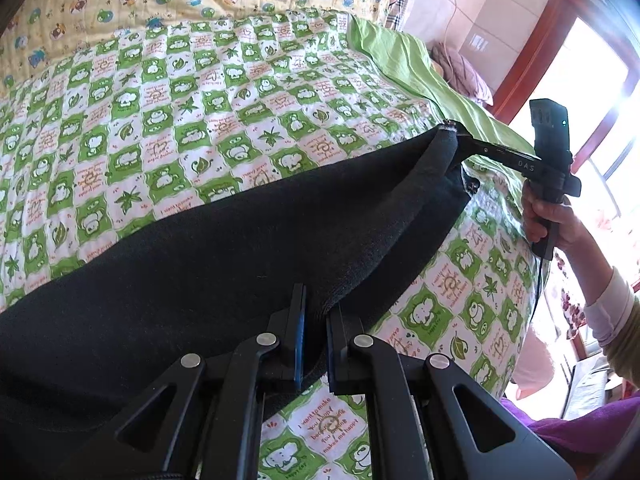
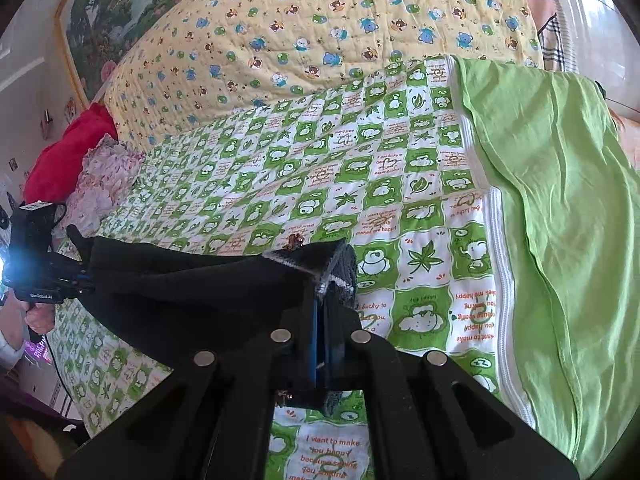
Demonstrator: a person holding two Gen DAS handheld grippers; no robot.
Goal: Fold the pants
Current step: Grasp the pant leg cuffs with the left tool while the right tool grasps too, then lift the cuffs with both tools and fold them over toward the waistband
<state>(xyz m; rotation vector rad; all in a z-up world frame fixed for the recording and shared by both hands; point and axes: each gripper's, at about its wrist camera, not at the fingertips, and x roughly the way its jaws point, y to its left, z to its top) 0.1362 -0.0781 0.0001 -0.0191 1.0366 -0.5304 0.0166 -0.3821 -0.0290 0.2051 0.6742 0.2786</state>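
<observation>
Pants (image 1: 224, 256), black, hang stretched between my two grippers above the green-checked quilt (image 1: 168, 112) on the bed. My left gripper (image 1: 316, 344) is clamped on the near edge of the fabric; my right gripper (image 2: 322, 320) is clamped on the waistband end. I note a plain green sheet (image 2: 560, 200) at the far right.

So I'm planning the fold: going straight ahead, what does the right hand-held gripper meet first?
Probably the green checked quilt, just past the black pants that the right hand-held gripper holds; depth is unclear.
</observation>
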